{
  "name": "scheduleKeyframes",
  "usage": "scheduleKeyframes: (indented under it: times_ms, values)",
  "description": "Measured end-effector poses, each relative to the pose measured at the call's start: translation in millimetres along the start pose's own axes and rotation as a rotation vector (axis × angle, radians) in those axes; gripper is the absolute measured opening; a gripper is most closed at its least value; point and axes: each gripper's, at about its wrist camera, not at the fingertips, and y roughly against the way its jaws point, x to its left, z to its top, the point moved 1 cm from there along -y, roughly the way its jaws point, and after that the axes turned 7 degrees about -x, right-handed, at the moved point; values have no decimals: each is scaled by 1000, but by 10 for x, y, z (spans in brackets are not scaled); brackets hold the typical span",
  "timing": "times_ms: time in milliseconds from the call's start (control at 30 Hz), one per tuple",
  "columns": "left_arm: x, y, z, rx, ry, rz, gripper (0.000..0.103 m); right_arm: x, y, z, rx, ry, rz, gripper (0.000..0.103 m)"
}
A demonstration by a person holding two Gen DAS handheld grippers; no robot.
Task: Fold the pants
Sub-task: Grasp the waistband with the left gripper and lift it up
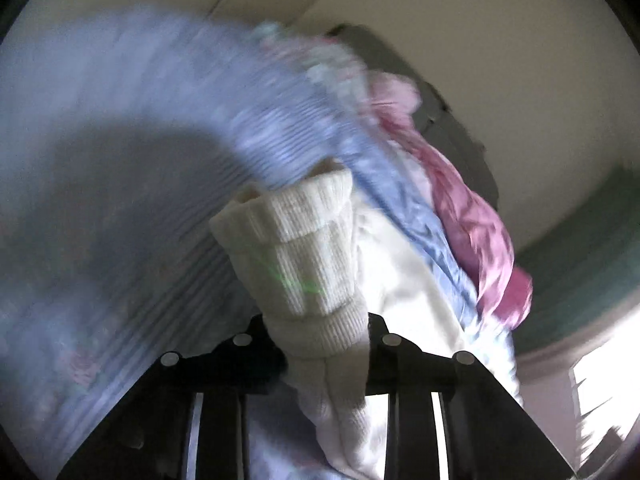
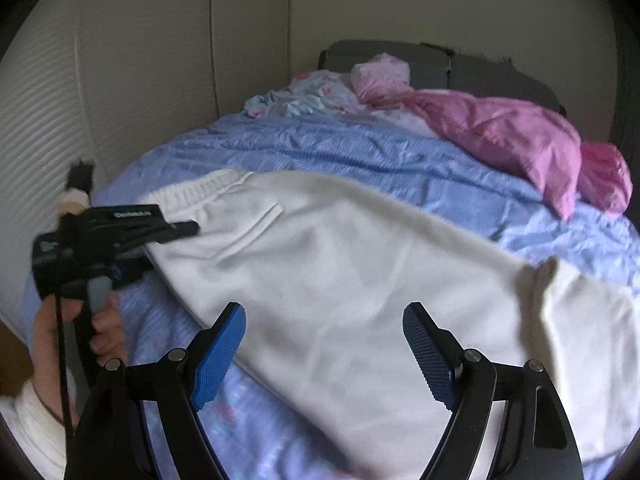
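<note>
White pants point(image 2: 360, 272) lie spread across a blue bed cover, ribbed waistband point(image 2: 192, 192) at the left and legs running off to the right. In the left wrist view a ribbed white band of the pants point(image 1: 304, 248) bunches up from between the jaws of my left gripper point(image 1: 316, 320), which is shut on it; the cloth hides the fingertips. From the right wrist view that left gripper point(image 2: 180, 230) meets the pants' edge just below the waistband. My right gripper point(image 2: 324, 344) hovers over the middle of the pants, its blue pads point(image 2: 224, 352) wide apart and holding nothing.
The blue quilted cover point(image 2: 360, 148) fills the bed. A crumpled pink garment point(image 2: 500, 132) and a light floral cloth point(image 2: 312, 96) lie at the far side by a grey headboard point(image 2: 460, 64). A cream wall point(image 2: 140, 80) borders the left. A hand point(image 2: 104, 332) holds the left gripper.
</note>
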Motion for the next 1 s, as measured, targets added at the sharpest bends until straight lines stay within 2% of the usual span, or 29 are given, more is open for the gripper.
scheduleKeyframes:
  times_ms: [33,200,333,533,667,800,1000]
  values:
    - [-199,97,11,-27,-77,4,26,-57,56,11,-6,2,-4,82]
    - [-989,374,-29,-106,-330,4,26,-533,468,67,-20,-21,-27,82]
    - [-1627,548,-212,-154,-503,-17,26,-1051,908,72,-96,-75,-84,82]
    - [-2441,566,-420,-146,-582,-106,25,-1876,1284,82,-157,-240,-171,82]
    - [-2995,464,-677,-109,-622,-174,24,-2296,1465,42,-165,-324,-215,82]
    - [-3503,335,-1068,-59,-683,-232,24,-2627,1679,-125,-178,-391,-259,82]
    - [-4023,80,-1796,56,-740,-309,24,-3002,2008,-484,-183,-384,-362,82]
